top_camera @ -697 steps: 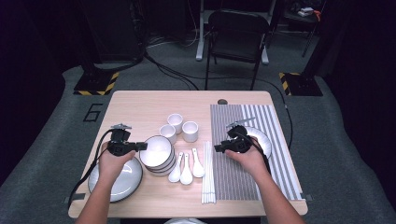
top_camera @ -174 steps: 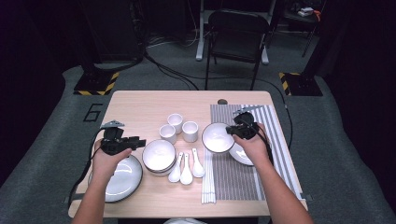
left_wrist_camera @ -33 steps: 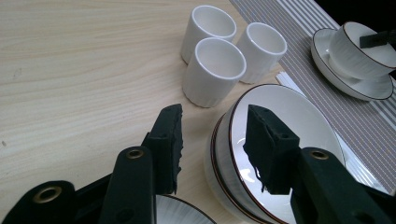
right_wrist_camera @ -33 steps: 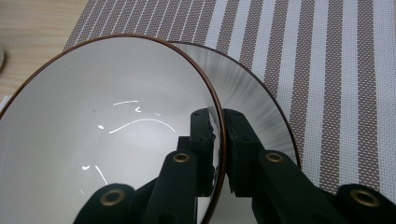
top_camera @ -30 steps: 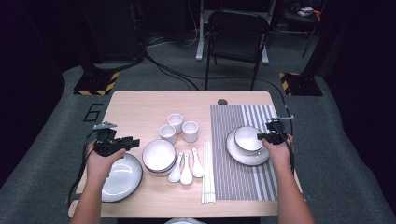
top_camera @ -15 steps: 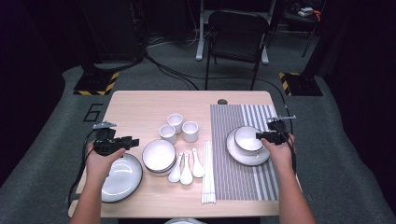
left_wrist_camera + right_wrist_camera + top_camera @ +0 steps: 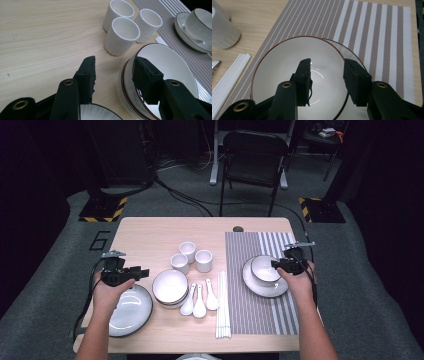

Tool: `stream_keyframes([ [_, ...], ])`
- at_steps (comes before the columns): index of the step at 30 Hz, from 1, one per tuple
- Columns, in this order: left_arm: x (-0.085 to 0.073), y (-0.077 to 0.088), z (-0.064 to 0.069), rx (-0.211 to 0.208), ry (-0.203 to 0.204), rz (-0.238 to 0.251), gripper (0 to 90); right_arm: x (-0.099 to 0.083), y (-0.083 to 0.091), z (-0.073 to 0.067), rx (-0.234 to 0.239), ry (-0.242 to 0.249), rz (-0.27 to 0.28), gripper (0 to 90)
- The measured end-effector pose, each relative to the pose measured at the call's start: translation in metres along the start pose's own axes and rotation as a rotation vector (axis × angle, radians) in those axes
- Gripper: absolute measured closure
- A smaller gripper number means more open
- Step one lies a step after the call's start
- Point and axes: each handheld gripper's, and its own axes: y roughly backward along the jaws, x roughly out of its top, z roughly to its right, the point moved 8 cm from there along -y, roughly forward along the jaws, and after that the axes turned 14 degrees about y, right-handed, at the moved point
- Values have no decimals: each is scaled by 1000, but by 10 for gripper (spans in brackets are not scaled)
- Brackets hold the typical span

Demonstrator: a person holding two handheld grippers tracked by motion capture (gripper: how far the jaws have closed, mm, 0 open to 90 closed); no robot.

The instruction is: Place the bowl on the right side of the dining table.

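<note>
White ceramic bowl (image 7: 264, 268) now seated on the white plate (image 7: 265, 287) on the striped mat's right side, right gripper (image 7: 278, 265) just opening, nothing between its jaws. Left gripper (image 7: 144, 272) likewise spreading and empty beside the stacked white bowls (image 7: 170, 287) near left; next, closing on that top bowl's rim.

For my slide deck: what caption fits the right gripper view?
Right gripper, jaws just opened, above a white bowl on a striped placemat.

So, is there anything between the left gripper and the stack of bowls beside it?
Nothing visible stands in the way. The left gripper is open above the near-left plate, and the stack of bowls lies just past its jaws. The three cups stand farther back, off that path.
</note>
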Motion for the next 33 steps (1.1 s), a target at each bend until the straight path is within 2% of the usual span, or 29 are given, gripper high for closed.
stream_keyframes([
  [2, 0, 0, 0, 4, -1, 3, 527, 2, 2, -4, 2, 16, 2, 570],
  [7, 1, 0, -2, 11, -4, 17, 519, 7, 5, -12, 3, 15, 8, 567],
  [8, 1, 0, -2, 12, -3, 18, 516, 8, 6, -12, 6, 32, 15, 568],
  [10, 1, 0, -3, 12, -3, 13, 512, 10, 8, -16, 16, 25, 24, 574],
  [15, 1, 0, -5, 23, -7, 20, 499, 16, 13, -22, 22, 50, 54, 543],
  [18, 2, 0, -4, 24, 11, 32, 492, 20, 15, -29, 49, 59, 73, 525],
  [23, 1, 1, -5, 23, 9, 27, 480, 22, 14, -42, 82, 89, 84, 513],
  [30, 2, 1, -6, 26, 12, 34, 480, 24, 10, -54, 106, 118, 80, 504],
  [33, 2, 1, -6, 29, 10, 34, 481, 24, 8, -64, 134, 134, 71, 535],
])
